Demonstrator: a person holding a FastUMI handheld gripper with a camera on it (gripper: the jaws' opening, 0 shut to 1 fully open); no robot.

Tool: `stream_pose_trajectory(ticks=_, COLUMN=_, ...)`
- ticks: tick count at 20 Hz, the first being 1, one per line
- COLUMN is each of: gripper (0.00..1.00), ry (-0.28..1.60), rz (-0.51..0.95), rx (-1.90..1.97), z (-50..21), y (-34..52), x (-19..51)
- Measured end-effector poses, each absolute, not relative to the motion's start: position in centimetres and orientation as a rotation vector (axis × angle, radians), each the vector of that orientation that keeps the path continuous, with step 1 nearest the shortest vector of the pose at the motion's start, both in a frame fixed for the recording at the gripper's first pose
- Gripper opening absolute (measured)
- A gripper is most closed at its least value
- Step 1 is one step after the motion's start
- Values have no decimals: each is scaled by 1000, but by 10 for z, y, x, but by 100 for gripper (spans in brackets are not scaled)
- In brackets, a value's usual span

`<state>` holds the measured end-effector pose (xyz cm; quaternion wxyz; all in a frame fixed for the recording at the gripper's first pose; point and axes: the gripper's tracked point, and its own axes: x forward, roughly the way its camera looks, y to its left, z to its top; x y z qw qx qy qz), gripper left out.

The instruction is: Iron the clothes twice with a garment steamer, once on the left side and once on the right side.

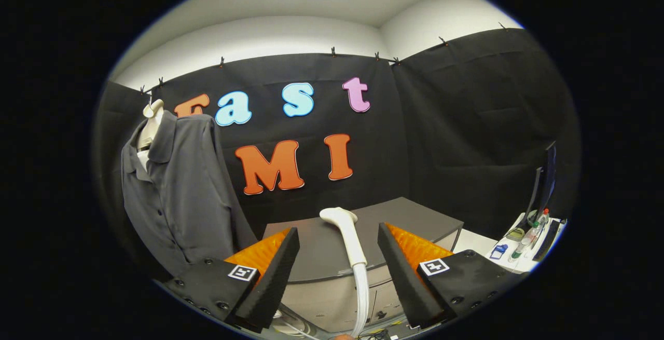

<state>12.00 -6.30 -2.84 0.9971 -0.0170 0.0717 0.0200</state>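
A dark grey collared shirt (176,194) hangs on a pale hanger (152,114) against the booth wall, to the left of and beyond my fingers. A white garment steamer head (346,231) stands upright in the gap between my fingers, its white hose (361,293) running down below it. It rests at the front edge of a grey table (415,215). My gripper (338,233) is open, its fingers spread wide to either side of the steamer and not touching it.
A white side table (511,264) at the right carries bottles (526,239), a small blue item (498,250) and a dark monitor (544,184). Cables lie on the floor below the grey table's front panel (332,298).
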Motion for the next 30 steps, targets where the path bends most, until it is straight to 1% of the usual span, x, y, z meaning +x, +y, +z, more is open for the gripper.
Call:
stream_pose_trajectory(ticks=6, gripper=98, ry=248, rz=92, rx=-59, z=-64, y=-70, x=211)
stream_pose_trajectory(ticks=10, gripper=98, ry=340, rz=70, rx=-63, z=-96, y=-83, x=271)
stream_pose_trajectory(ticks=13, gripper=98, ry=413, rz=63, rx=-93, z=-117, y=-83, x=302)
stream_pose_trajectory(ticks=19, gripper=98, ry=489, rz=61, rx=-116, z=-141, y=-78, x=333)
stream_pose_trajectory(ticks=26, gripper=98, ry=551, rz=41, rx=-120, z=-167, y=-84, x=340)
stream_pose_trajectory(ticks=30, gripper=95, ry=578, rz=41, rx=-122, z=-177, y=-85, x=341)
